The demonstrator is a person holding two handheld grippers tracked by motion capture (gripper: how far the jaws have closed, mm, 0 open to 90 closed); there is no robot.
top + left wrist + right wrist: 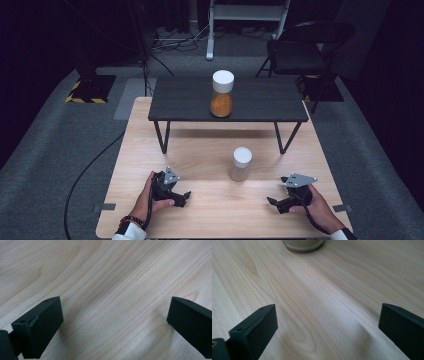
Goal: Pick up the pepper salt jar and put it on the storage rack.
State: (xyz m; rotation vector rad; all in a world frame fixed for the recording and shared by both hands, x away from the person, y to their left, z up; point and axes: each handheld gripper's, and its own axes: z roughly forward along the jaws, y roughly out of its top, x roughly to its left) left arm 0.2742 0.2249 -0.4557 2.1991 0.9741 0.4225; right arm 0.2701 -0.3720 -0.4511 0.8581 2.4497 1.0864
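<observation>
The pale jar (pixel 241 163) stands upright on the wooden table (pixel 210 210), between and beyond the two grippers. Left gripper (pixel 183 198) and right gripper (pixel 274 202) rest empty, jaws wide apart.

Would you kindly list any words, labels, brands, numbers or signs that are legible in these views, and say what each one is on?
There is no legible text.
Orange-filled jar on the dark shelf: no label to be seen.
Pale jar on the wooden table: no label to be seen.
Left gripper and right gripper: no markings to be seen.
Yellow-black hazard stripes on the floor: a pattern, no wording.
</observation>
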